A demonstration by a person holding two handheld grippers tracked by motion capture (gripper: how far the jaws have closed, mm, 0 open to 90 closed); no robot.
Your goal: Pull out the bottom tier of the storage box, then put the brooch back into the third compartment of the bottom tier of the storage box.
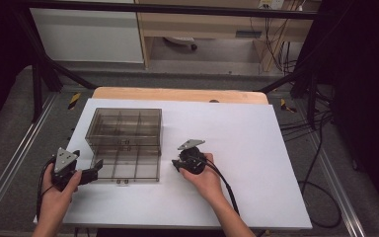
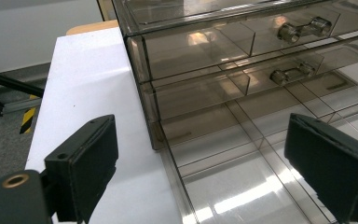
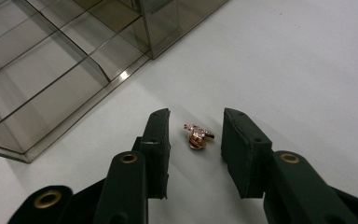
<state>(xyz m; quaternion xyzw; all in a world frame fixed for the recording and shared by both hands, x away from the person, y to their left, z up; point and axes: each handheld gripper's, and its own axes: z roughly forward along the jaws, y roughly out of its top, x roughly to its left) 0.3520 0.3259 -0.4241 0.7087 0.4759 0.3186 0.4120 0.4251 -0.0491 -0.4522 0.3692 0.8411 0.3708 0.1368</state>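
Black pads of the right gripper (image 3: 196, 149) fill the bottom of its view, straddling a small gold ring (image 3: 197, 136) on the white table (image 3: 307, 56) without pressing it, apparently set to pinch it. Upper left there, the open drawer (image 3: 42, 88) waits with empty compartments. At the lower left of the high view, the left gripper (image 1: 94, 170), jaws spread and empty, hovers by the smoky organizer (image 1: 123, 129), perhaps to steady it.

Glossy smoky clear-plastic drawer box (image 1: 124, 129), shiny gold-coloured metal trinket (image 3: 197, 136), matt white table sheet (image 1: 246, 148).
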